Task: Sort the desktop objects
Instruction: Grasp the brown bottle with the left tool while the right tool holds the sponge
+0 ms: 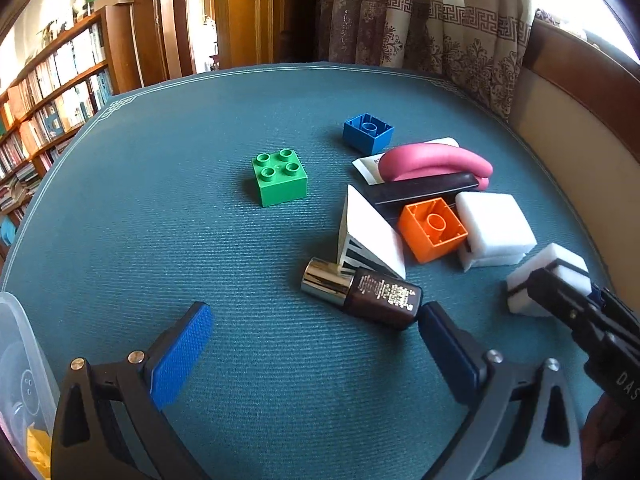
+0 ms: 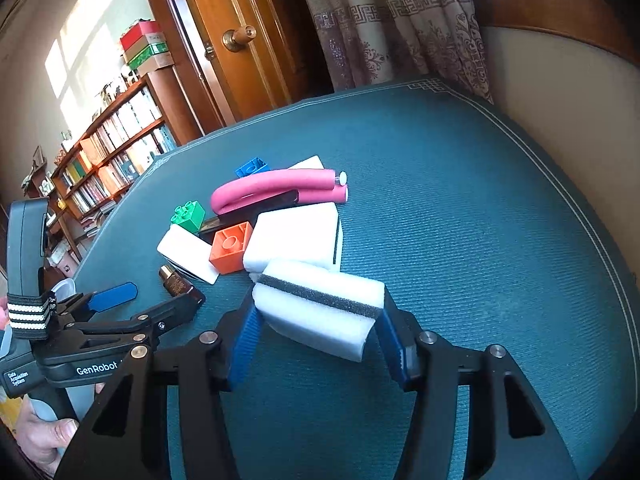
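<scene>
At the far left edge of the left wrist view a clear plastic container (image 1: 20, 360) sits at the rim of the worktop (image 1: 180, 240), with something yellow inside. The left gripper (image 1: 316, 336) hangs just above the teal mat, its jaws spread wide and holding nothing. A small brown cosmetic bottle (image 1: 364, 294) with a shiny metallic cap lies on its side just ahead of them; its base almost touches the right-hand blue pad, so the bottle sits off to the right of the gap, not inside it. Its long axis runs roughly across the opening, cap to the left.

Further right lies the jumble: a white card box (image 1: 370, 236), an orange building brick (image 1: 434, 228) upside down, white sponge blocks (image 1: 494, 226).

Furthest right, the right gripper (image 2: 316, 332) has its jaws pinching a white sponge with a dark stripe (image 2: 320, 312), gripped at its two ends; whether the sponge is clear of the mat I cannot tell.

Judging by position, the left hand is nearer the bottle, and would need to shift right to centre the bottle between the pads before closing.
</scene>
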Demonstrator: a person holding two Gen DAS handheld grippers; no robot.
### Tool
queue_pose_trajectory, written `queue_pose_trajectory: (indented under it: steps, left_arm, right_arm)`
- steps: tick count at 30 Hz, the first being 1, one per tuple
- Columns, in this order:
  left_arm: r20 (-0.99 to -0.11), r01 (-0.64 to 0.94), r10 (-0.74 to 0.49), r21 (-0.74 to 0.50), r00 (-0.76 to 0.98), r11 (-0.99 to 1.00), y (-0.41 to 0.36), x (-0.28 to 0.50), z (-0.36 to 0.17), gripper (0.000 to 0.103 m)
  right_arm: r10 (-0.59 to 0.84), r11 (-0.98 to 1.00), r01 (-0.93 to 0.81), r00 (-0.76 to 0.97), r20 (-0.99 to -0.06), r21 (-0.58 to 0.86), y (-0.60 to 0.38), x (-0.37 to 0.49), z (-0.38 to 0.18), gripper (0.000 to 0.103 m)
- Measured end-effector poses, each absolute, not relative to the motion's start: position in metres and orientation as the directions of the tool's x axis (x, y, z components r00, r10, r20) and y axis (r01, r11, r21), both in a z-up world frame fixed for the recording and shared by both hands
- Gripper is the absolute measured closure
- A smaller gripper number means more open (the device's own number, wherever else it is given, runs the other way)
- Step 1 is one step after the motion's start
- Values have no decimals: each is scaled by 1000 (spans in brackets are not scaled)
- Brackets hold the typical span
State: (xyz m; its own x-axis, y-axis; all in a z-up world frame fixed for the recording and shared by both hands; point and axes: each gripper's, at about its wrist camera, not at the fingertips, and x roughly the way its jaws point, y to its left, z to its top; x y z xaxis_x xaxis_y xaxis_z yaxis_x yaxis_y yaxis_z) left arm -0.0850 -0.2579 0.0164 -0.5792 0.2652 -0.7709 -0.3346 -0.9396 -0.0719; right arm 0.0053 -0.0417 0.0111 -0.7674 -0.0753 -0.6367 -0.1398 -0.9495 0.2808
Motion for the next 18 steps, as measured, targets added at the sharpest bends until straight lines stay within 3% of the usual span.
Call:
queue_pose_trajectory:
  steps: [7, 15, 18]
  left_arm:
    - [-766, -363, 276, -59, -581, -930, -253, -87, 16, 6]
    - [-751, -394, 306, -66, -585, -917, -249, -80, 20, 38]
    - [-749, -384, 315, -87, -583, -919, -251, -80, 20, 38]
  right_arm:
    - [-75, -949, -140, -767, -637, 281, -41, 5, 11, 46]
    - [-73, -950, -141, -767, -638, 278, -41, 5, 10, 46]
    - [-72, -951, -140, -767, -638, 276, -41, 4, 11, 46]
